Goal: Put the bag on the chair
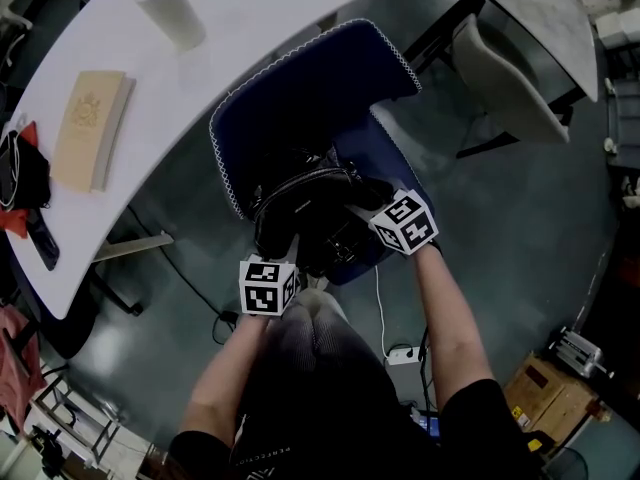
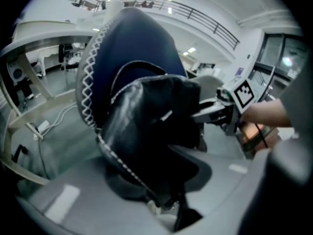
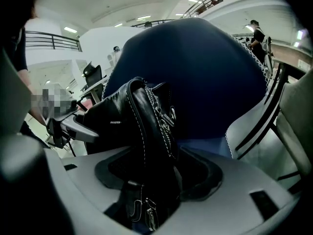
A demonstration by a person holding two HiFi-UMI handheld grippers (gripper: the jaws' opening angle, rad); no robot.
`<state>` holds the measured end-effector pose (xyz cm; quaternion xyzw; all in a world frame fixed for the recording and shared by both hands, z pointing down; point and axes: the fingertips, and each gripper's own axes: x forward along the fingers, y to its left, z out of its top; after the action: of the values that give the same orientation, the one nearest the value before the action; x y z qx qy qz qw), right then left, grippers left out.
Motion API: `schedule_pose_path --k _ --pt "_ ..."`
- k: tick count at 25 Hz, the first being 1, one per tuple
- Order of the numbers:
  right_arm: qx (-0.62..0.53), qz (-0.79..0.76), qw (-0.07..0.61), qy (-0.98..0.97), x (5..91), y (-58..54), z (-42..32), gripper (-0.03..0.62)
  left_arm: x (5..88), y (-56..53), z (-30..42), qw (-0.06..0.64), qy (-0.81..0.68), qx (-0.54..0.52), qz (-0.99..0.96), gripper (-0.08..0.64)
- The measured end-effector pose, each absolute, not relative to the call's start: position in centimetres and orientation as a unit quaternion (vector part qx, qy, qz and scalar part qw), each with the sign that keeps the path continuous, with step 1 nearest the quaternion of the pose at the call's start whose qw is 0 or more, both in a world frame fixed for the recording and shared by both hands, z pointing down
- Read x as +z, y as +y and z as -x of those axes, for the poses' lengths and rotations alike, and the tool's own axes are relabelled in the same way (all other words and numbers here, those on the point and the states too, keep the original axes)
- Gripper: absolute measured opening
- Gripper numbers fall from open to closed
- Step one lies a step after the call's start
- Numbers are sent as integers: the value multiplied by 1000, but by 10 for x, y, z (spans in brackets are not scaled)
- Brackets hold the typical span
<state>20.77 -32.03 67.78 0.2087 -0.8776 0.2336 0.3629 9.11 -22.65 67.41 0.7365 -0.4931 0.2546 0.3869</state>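
A black leather bag [image 1: 310,213] with white stitching rests on the seat of a dark blue chair [image 1: 300,78], against its backrest. My left gripper [image 1: 285,246] reaches in at the bag's near left end. In the left gripper view the bag [image 2: 151,131] fills the middle, and its trimmed edge runs down between the jaws of my left gripper [image 2: 166,204]. My right gripper [image 1: 362,213] is at the bag's right side. In the right gripper view the bag [image 3: 137,126], strap and buckles lie between the wide-set jaws of my right gripper [image 3: 146,214]. No pad visibly presses the leather.
A curved white table [image 1: 250,8] stands behind the chair with a tan book [image 1: 90,128] and a white cylinder [image 1: 170,8] on it. A pale chair [image 1: 500,78] is at the upper right. A power strip [image 1: 405,353] and a cardboard box [image 1: 545,398] lie on the floor.
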Motion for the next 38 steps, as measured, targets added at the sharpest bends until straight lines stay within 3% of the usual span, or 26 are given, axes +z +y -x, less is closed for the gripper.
schedule_pose_path --k 9,15,29,38 --pt "233 -233 343 -879 656 -319 -216 268 672 -215 -93 414 -478 254 -732 221" --pt "231 -257 329 -879 639 -313 -223 268 662 -211 -81 413 -488 247 -728 242" --pt "252 -335 293 -859 595 -289 -230 184 627 -199 -57 431 -479 216 -734 212" --pt "270 -379 274 -842 575 -273 -230 113 604 -187 -49 408 -458 230 -755 131"
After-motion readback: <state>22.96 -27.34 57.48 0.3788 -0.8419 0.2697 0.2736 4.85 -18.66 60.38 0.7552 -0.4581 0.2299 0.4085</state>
